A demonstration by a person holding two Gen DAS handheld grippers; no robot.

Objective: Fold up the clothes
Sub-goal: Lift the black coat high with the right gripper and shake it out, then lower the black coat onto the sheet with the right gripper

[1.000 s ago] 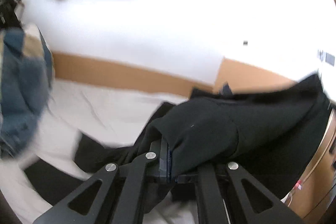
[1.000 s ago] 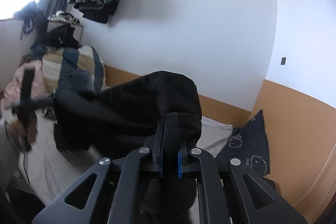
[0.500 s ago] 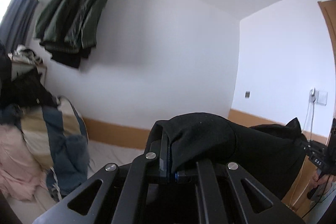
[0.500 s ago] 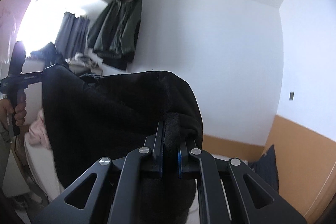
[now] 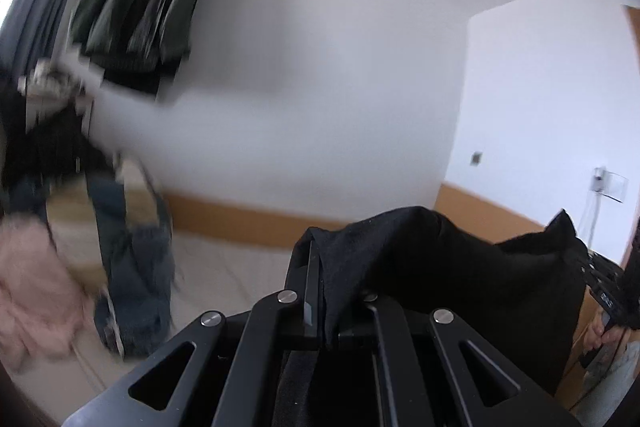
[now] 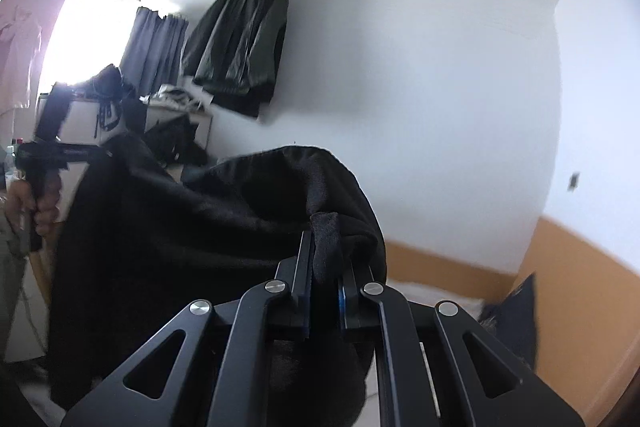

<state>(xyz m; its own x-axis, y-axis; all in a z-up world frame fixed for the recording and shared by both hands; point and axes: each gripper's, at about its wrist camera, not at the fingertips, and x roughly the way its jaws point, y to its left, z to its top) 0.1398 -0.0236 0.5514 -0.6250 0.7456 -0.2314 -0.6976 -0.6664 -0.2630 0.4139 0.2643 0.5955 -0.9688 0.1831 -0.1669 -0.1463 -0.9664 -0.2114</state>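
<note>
The left gripper (image 5: 326,291) and the right gripper (image 6: 322,267) each clenched one edge of the black garment (image 6: 180,227), holding it aloft and spread between them so it hung flat for folding.

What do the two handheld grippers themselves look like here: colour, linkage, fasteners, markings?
Left gripper: matte black flat metal linkage arms with triangular cut-outs and round silver pivot screws, thin black finger plates. Right gripper: the same black build and silver screws, with a blue strip along one finger's inner edge. Seen from the right wrist view, the left unit has a black pistol-style handle bearing small pale lettering, too blurred to read.
</note>
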